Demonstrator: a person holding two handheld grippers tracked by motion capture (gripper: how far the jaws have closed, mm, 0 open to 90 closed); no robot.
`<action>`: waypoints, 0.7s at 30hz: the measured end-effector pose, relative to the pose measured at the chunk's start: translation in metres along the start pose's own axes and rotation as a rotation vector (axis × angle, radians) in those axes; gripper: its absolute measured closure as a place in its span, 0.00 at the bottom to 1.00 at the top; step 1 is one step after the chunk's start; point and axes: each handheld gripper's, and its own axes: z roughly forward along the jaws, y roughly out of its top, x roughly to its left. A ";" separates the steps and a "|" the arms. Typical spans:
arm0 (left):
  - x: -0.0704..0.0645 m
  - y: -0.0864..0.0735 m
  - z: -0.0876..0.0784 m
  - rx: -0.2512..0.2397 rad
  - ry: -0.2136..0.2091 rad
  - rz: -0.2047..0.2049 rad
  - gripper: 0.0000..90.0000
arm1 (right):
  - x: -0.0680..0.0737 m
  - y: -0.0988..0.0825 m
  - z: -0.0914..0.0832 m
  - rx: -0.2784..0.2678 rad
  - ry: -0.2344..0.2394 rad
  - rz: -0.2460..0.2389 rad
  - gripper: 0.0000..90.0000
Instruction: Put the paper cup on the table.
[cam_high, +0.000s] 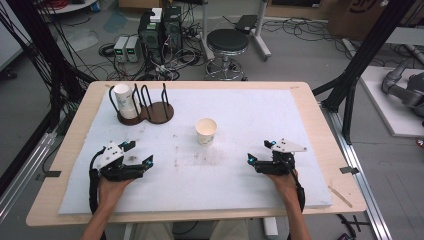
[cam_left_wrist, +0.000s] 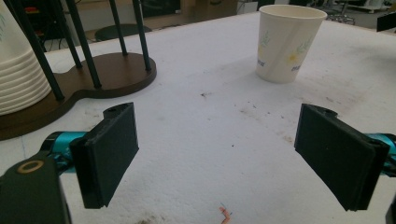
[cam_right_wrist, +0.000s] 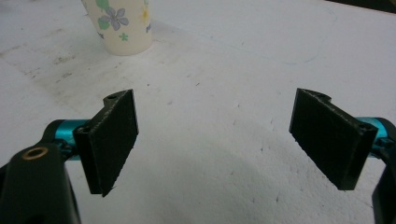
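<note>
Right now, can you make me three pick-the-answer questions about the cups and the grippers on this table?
1. Where is the single paper cup?
A. on the white mat, between the two grippers
B. inside the wire holder
C. on the black stool

2. What colour is the base of the cup holder?
A. white
B. dark brown
C. blue

3. How do the left gripper and the right gripper stand?
A. both shut on the cup
B. both open with nothing between the jaws
C. one holds a spoon

Answers:
1 A: the high view shows it upright on the mat, apart from both grippers.
2 B: the wooden base is dark brown.
3 B: each gripper view shows wide jaws over bare mat.
</note>
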 end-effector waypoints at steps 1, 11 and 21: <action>0.000 0.000 0.000 -0.001 0.000 -0.001 0.15 | 0.001 0.000 0.000 0.006 0.000 0.002 0.18; 0.000 0.000 0.000 0.002 0.001 -0.005 0.15 | 0.001 0.000 0.002 0.015 0.003 -0.005 0.18; 0.000 0.000 0.000 0.001 -0.002 -0.001 0.15 | 0.000 0.000 0.001 0.008 0.006 0.002 0.18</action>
